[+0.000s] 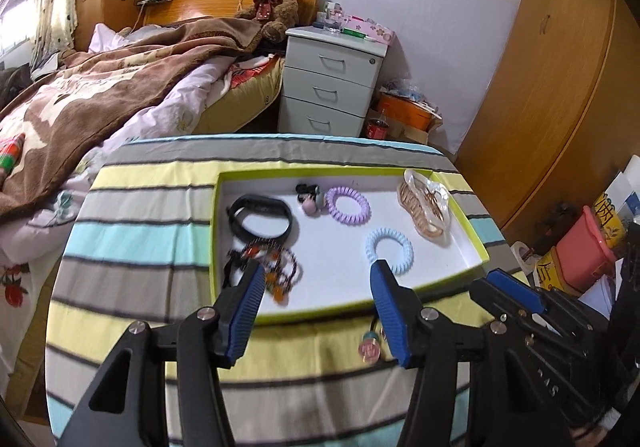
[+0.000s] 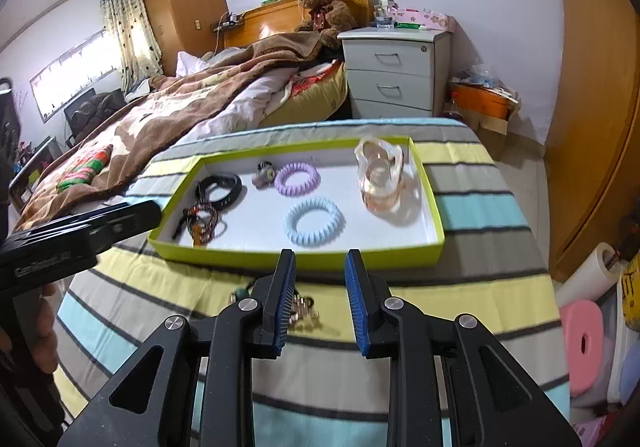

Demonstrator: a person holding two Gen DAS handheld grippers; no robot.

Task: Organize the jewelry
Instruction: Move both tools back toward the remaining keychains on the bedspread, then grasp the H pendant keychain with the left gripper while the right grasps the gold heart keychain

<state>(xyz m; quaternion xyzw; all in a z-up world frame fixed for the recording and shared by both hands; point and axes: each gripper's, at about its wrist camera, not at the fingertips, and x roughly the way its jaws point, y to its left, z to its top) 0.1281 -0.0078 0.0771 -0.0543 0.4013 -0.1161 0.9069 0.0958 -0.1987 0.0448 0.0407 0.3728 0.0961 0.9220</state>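
Tray [image 1: 476,247] with green rim on striped cloth [image 1: 132,231]. Inside: black band [image 1: 262,221], bead strings [image 1: 276,267], purple coil [image 1: 347,205], blue coil [image 1: 390,250], clear clip [image 1: 424,207], small dark and pink bits [image 1: 309,199]. Left gripper [image 1: 318,267] over near edge of tray, jaws wide apart, empty. Left fingertip just in front of bead strings, right fingertip beside blue coil. Pink charm [image 1: 369,347] on cloth, outside tray, near right finger. Right gripper [image 2: 320,257] above cloth, just short of tray, jaws partly open, empty. Small metal clips [image 2: 302,311] on cloth under its left finger.
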